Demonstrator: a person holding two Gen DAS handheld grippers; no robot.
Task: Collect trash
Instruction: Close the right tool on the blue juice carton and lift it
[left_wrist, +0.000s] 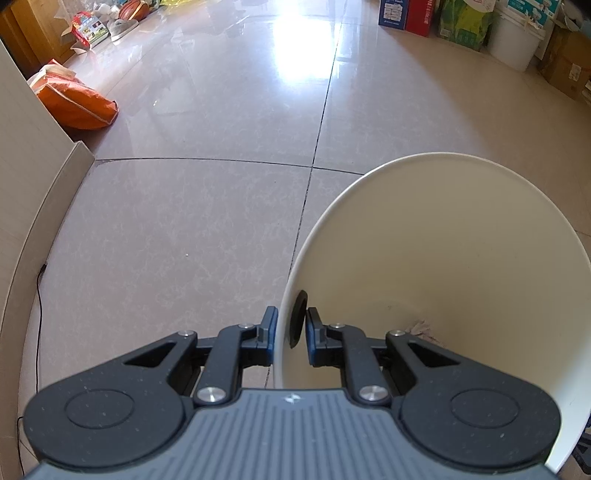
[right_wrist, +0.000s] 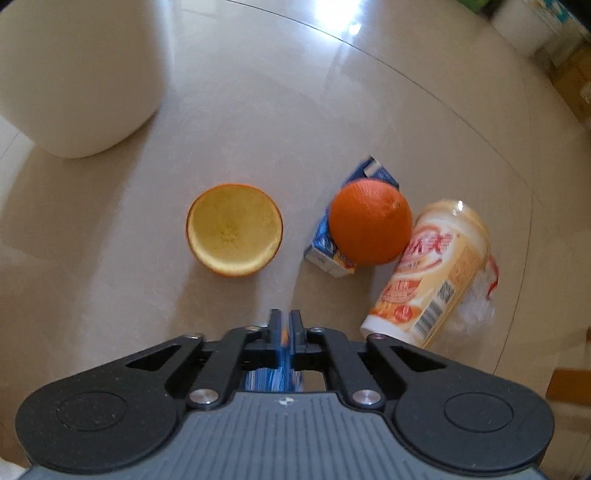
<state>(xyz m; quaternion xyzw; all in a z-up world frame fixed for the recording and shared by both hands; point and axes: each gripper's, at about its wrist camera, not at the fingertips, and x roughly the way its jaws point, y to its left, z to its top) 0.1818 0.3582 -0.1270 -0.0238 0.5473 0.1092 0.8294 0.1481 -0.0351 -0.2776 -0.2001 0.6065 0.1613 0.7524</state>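
Observation:
My left gripper (left_wrist: 291, 326) is shut on the rim of a white trash bin (left_wrist: 443, 258), one finger outside and one inside the wall. A crumpled scrap of paper (left_wrist: 421, 326) lies inside the bin. In the right wrist view the same bin (right_wrist: 74, 74) shows at upper left. My right gripper (right_wrist: 285, 325) is shut on a blue wrapper (right_wrist: 273, 376), held above the glossy floor. Below it lie a hollow orange peel half (right_wrist: 234, 229), an orange half (right_wrist: 369, 221) resting on a blue-and-white carton (right_wrist: 325, 251), and a tipped milk tea cup (right_wrist: 432, 273).
A crumpled clear plastic bag (right_wrist: 476, 302) lies beside the cup. An orange sack (left_wrist: 77, 103) sits by a beige wall corner (left_wrist: 44, 177) at the left. Boxes, a white bucket (left_wrist: 513, 40) and bags line the far right. A black cable (left_wrist: 38, 295) runs along the left wall.

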